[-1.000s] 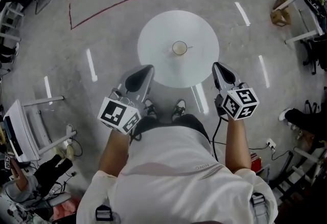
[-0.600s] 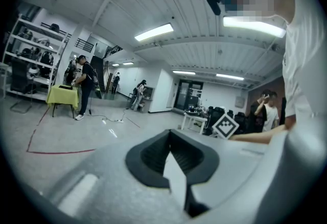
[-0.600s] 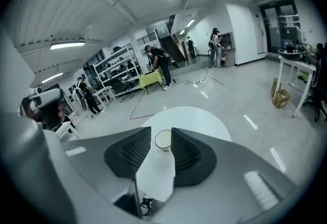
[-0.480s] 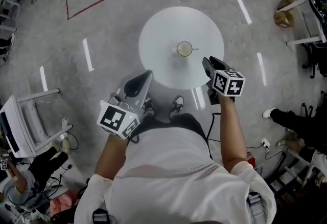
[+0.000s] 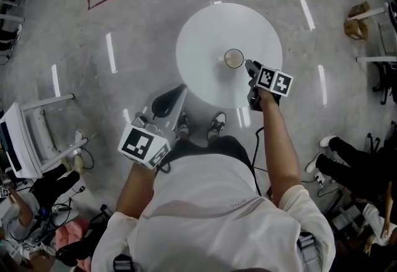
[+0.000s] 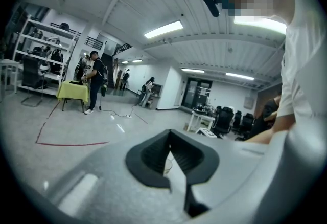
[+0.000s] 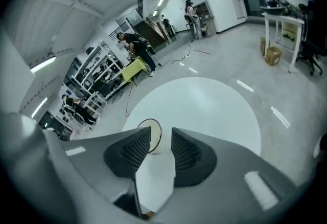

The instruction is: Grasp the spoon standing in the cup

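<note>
The table (image 5: 211,87) fills the upper centre of the head view. The left gripper (image 5: 182,87), lower left of it, has its jaws together and empty. The right gripper (image 5: 249,66), just right of the cup (image 5: 234,58) at table centre, has its jaws opening with nothing clamped; the spoon in the cup is too small to discern.

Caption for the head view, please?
Right gripper, jaws opening with nothing between them, hovers by the cup on a round white table.

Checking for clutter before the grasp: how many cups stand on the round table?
1. The cup stands near the middle of the white round table; none seems hidden.
</note>
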Demonstrator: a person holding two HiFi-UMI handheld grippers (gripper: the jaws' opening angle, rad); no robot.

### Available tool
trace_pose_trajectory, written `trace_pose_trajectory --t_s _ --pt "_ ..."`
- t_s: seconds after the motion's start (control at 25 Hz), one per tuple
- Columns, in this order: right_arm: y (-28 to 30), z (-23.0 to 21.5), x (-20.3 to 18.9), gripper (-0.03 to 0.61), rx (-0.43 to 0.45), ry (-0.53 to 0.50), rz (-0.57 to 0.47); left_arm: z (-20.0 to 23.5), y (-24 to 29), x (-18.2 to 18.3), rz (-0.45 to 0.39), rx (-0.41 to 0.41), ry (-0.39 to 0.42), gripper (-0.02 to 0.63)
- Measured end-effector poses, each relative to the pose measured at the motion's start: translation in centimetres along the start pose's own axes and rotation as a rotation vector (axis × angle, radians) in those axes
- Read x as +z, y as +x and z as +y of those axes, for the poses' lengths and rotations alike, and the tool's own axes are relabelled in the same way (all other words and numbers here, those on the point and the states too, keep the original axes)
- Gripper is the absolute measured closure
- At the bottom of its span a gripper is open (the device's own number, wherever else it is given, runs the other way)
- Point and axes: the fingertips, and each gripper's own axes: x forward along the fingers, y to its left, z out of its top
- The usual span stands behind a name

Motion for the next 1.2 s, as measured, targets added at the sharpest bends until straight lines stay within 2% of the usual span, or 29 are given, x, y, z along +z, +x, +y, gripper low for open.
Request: trace_pose_trajectory --t_s 0.08,0.2,0.44,0.68,0.88,1.2 --pt "1.0 -0.4 0.0 0.448 0.015 0.059 0.012 0.3 0.0 -0.1 0.004 0.010 -0.006 0.613" --pt "2.0 -0.5 -0.2 0.449 0.028 0.093 0.039 0.7 -0.1 -0.2 0.011 0.019 -0.013 0.613" --pt "2.3 0.1 0.2 0.563 0.040 0.117 0.035 1.1 0.0 0.0 0.011 0.021 -0.014 0.614" --pt "-1.4 2.4 1.0 0.569 0.048 0.079 -0.057 0.9 -0.6 0.3 -0.008 0.002 0.001 0.613" --pt "-6.6 4.4 2.4 0.569 0.072 0.043 -0.158 0.1 -0.7 2.0 -0.034 -0.033 0.025 0.613" --pt "-16.6 8.9 3.5 0.569 0.165 0.015 -0.361 -2.5 -1.7 4.8 -0.087 -0.129 0.058 0.614"
